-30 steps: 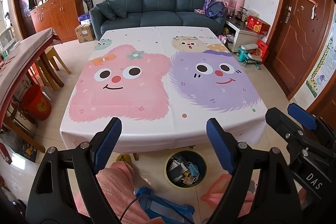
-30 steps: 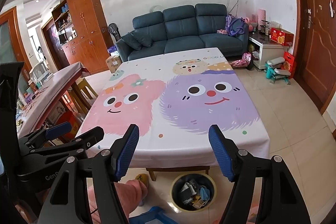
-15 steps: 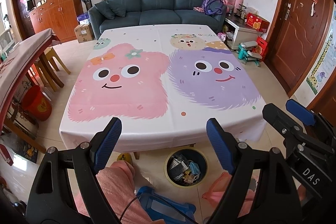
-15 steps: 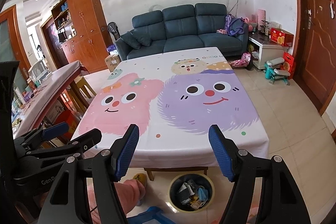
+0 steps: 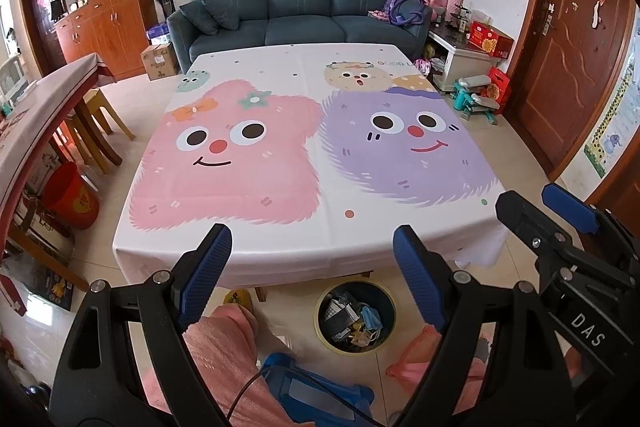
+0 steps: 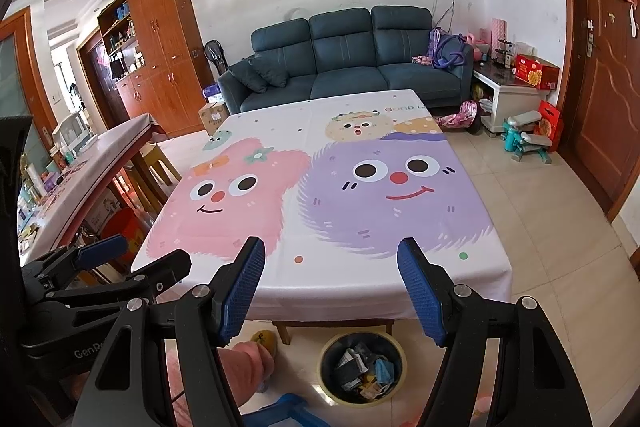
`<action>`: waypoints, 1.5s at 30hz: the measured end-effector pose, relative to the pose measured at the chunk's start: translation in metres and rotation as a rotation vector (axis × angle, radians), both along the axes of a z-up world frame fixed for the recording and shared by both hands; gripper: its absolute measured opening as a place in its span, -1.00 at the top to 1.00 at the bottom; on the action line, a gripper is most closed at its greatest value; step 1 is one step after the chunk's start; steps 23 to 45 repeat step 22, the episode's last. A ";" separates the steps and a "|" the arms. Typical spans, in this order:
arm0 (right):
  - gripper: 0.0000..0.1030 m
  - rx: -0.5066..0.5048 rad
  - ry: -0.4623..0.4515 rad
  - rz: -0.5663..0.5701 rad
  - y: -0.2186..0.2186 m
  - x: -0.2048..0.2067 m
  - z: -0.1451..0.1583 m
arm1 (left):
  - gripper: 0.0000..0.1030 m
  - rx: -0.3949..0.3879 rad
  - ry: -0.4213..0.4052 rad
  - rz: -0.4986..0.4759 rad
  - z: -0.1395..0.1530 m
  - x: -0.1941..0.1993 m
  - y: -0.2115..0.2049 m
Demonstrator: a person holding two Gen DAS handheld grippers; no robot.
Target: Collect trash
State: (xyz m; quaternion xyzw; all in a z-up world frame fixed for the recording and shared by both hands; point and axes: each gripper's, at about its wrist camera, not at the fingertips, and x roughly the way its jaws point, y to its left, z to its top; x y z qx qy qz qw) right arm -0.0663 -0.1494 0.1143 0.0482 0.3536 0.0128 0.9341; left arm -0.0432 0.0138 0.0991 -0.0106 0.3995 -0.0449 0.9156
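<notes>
A living room with a blue sofa (image 5: 296, 1) at the far wall, wooden cabinets (image 6: 160, 43) on the left and a brown door (image 5: 576, 59) on the right. In the middle stands a table (image 5: 312, 251) covered by a white cloth printed with a pink (image 5: 228, 163) and a purple (image 5: 408, 143) cartoon face; nothing lies on the cloth. On the tiled floor just below the table's near edge sits a round bin (image 5: 354, 317), holding the trash (image 6: 362, 367): crumpled paper, wrappers and a blue mask. The left gripper (image 5: 312, 275) hovers above the near table edge with its blue-padded fingers spread wide and nothing between them. The right gripper (image 6: 330, 287) is beside it, to its right, also wide apart and holding nothing. A pink-clad leg and a yellow slipper (image 6: 264, 341) show at the near left of the bin, with a blue stool (image 5: 320, 391) nearest of all
</notes>
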 end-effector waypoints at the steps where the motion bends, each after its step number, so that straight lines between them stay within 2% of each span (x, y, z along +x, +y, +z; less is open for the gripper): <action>1: -0.36 -0.002 -0.002 0.002 0.001 -0.002 0.000 | -0.57 0.000 0.002 -0.002 -0.001 0.002 0.002; 45: -0.36 -0.008 0.001 -0.002 -0.004 0.000 0.000 | -0.57 -0.005 0.021 -0.027 -0.008 0.002 0.016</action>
